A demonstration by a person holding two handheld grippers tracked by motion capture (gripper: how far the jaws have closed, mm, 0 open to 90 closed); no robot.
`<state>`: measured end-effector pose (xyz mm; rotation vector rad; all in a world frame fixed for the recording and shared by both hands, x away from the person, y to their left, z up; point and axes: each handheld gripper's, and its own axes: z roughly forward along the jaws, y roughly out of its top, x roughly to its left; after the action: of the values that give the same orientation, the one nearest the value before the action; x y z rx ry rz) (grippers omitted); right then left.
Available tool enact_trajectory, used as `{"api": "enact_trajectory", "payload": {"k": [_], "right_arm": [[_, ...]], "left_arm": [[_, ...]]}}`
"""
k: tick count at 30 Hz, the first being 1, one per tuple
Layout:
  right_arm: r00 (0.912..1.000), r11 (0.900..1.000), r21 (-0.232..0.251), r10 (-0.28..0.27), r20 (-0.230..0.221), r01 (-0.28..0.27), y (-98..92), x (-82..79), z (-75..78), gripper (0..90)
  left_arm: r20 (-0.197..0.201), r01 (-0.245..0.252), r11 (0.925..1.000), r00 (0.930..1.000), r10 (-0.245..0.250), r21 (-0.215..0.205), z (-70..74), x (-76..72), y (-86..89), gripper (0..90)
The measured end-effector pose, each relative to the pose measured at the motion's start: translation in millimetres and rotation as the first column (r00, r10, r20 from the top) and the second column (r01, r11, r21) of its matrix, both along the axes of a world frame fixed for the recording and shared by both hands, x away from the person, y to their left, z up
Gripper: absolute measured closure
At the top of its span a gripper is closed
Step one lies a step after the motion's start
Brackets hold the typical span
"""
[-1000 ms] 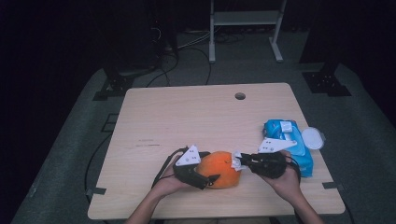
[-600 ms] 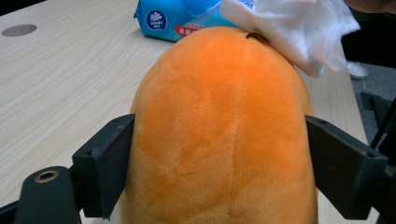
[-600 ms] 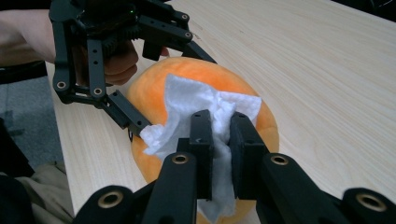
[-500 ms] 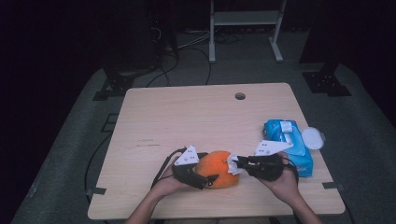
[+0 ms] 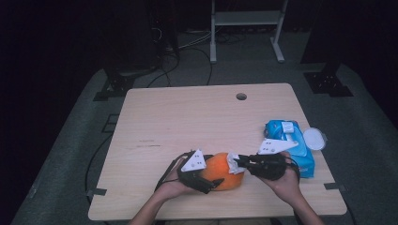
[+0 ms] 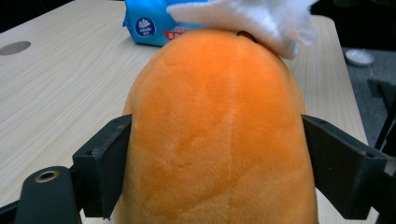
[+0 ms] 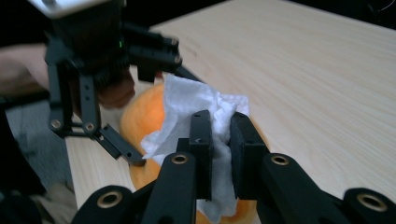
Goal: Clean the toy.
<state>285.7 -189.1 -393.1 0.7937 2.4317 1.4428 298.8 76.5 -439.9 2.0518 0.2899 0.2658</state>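
With the left gripper [image 5: 212, 183] clamped on the orange plush toy [image 5: 224, 170] at the bench's [image 5: 187, 122] near edge and the right gripper [image 5: 237, 163] pinching a white wipe [image 7: 194, 109] against it, hard rubbing could tug the soft toy free.

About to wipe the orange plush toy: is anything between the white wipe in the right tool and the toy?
Nothing visible. The right tool pinches the white wipe, which lies straight on the orange plush toy. The left tool clamps the toy's sides, clear of the wipe.
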Motion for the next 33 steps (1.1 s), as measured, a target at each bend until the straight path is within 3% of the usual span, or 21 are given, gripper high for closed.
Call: {"api": "enact_trajectory", "payload": {"k": [3,4,8,11,12,14,16,21,22,27,28,33], "right_arm": [[0.9999,1.0,0.001,0.003,-0.015,-0.003,-2.8,3.2,-4.6,79.9],[0.9994,1.0,-0.005,-0.024,-0.026,0.024,-10.5,7.1,-7.6,80.1],[0.9976,0.998,0.027,-0.058,-0.039,0.059,-22.1,8.2,-2.7,80.4],[0.9989,0.998,0.044,-0.043,-0.017,0.043,-17.8,4.1,6.3,80.4],[0.9999,0.999,0.039,-0.012,0.009,0.012,-6.9,-1.3,13.2,80.4],[0.9991,1.0,-0.02,0.013,0.039,-0.012,8.8,-7.2,13.4,79.3],[0.9963,0.992,-0.128,0.032,0.08,-0.022,22.5,-12.2,7.7,77.5],[0.9963,0.993,-0.118,0.032,0.08,-0.022,18.6,-14.4,3.8,68.0],[0.9979,0.995,-0.092,0.038,0.053,-0.033,15.6,-14.6,0.2,65.8],[0.9926,0.991,-0.127,0.054,0.109,-0.04,22.5,-17.8,2.5,61.8],[0.9833,0.982,-0.183,0.072,0.167,-0.041,30.5,-21.4,4.4,61.1],[0.9609,0.956,-0.287,0.128,0.245,-0.055,45.0,-30.1,4.9,60.5]], "left_arm": [[-0.015,-0.003,0.9999,0.9999,0.003,-0.012,-1.4,0.6,3.0,15.7],[-0.024,-0.009,0.9998,0.9997,0.009,-0.015,-1.8,2.1,3.8,15.7],[-0.002,-0.006,1.0,1.0,0.006,0.002,0.3,1.0,-1.2,15.6],[0.011,-0.001,1.0,0.9999,0.001,0.005,1.1,-0.8,-4.6,15.5],[0.025,0.007,0.9999,0.9997,-0.007,0.014,1.7,-3.5,-8.4,15.5],[0.031,0.01,0.9997,0.9995,-0.011,0.023,1.8,-5.3,-9.9,15.3],[0.029,0.011,0.9993,0.9995,-0.012,0.035,1.2,-6.0,-9.9,14.3],[0.019,0.018,0.9995,0.9996,-0.019,0.026,-0.4,-5.1,-5.6,14.4],[0.017,0.019,0.9995,0.9997,-0.019,0.025,-0.5,-4.2,-6.6,14.4],[0.019,0.013,0.9993,0.9997,-0.013,0.034,0.3,-4.3,-9.8,14.4],[0.023,0.014,0.999,0.9996,-0.015,0.043,0.8,-5.1,-10.2,14.4],[0.043,0.021,0.9971,0.9987,-0.025,0.073,2.2,-8.5,-13.3,14.4]]}}
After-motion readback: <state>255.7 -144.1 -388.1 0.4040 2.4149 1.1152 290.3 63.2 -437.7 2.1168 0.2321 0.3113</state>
